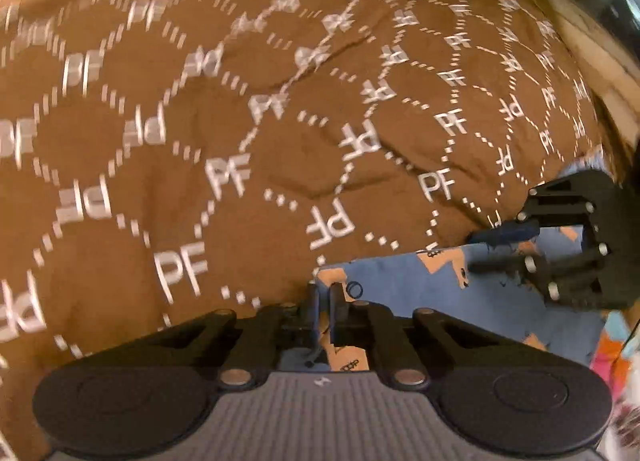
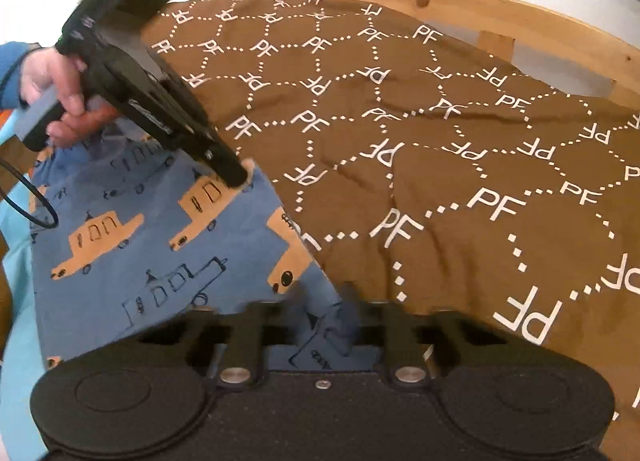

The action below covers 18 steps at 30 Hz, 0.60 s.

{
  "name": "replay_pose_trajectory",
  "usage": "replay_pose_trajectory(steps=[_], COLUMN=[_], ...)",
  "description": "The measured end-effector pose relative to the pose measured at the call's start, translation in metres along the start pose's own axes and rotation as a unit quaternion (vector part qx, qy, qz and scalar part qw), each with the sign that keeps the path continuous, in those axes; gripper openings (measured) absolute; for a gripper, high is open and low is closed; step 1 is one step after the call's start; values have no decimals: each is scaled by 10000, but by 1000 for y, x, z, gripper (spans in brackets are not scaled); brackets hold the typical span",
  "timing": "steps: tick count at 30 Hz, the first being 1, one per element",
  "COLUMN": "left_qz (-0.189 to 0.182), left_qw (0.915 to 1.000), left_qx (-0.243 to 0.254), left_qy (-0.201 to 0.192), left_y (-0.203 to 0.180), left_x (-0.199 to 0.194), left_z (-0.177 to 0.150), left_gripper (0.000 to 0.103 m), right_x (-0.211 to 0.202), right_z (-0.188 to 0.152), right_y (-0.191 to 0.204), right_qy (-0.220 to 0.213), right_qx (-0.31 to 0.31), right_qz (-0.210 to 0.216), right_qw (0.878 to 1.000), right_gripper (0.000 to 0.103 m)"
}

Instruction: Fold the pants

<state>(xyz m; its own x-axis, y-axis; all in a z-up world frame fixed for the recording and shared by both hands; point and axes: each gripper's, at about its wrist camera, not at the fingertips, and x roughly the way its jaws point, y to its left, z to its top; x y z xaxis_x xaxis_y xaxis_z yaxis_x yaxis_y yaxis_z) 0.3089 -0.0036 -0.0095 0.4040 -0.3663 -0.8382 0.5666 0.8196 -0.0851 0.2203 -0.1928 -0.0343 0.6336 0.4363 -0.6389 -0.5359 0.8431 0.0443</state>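
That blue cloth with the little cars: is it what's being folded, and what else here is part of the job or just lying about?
Part of the job:
- blue pants with car print
- left tool, shut on the pants' edge
- right tool, shut on the pants

Just lying about:
- brown PF-patterned blanket
- wooden bed frame
- turquoise sheet

My blue pants (image 2: 132, 253) printed with orange cars, lying flat on the brown PF-lettered cover, top edge pinched up in my fingers
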Motion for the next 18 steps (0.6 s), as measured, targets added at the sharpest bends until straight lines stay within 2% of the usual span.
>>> replay_pose_trajectory(steps=[3, 4, 6, 7, 9, 12, 13, 16, 18], left_qz=[393, 614, 880, 933, 948, 1054, 1085, 893, 646], left_qw=[9982, 9955, 9912, 9908, 9921, 9905, 9887, 9876, 9901], left_qx=[278, 563, 892, 917, 710, 253, 187, -9, -125], left_qy=[-356, -457, -431, -346, -418, -847, -1020, -1295, -1243], left_y=[-19, -27, -36, -38, -34, -27, -25, -26, -26], left_x=[-9, -7, 3, 10, 9, -20, -35, -68, -77], left_z=[-3, -5, -10, -11, -14, -23, -31, -58, -77], left_gripper=[4, 4, 4, 5, 14, 22, 22, 28, 37], right_x=[-6, -6, -1, -1, -5, -16, -20, -24, -17], right_z=[-2, -4, -5, -6, -5, -1, 1, 3, 3], right_y=[1, -1, 0, 2, 7, 18, 24, 42, 55], right_qy=[-142, -121, -49, -46, -76, -226, -293, -396, -312], right_qx=[43, 119, 122, 59, 0, -70, -149, -169, -99], right_qz=[-230, -277, -393, -484, -634, -653, -611, -256, 123], right_qw=[9996, 9995, 9991, 9988, 9980, 9976, 9976, 9987, 9994], right_gripper=[6, 6, 8, 13, 20, 35, 36, 43, 44])
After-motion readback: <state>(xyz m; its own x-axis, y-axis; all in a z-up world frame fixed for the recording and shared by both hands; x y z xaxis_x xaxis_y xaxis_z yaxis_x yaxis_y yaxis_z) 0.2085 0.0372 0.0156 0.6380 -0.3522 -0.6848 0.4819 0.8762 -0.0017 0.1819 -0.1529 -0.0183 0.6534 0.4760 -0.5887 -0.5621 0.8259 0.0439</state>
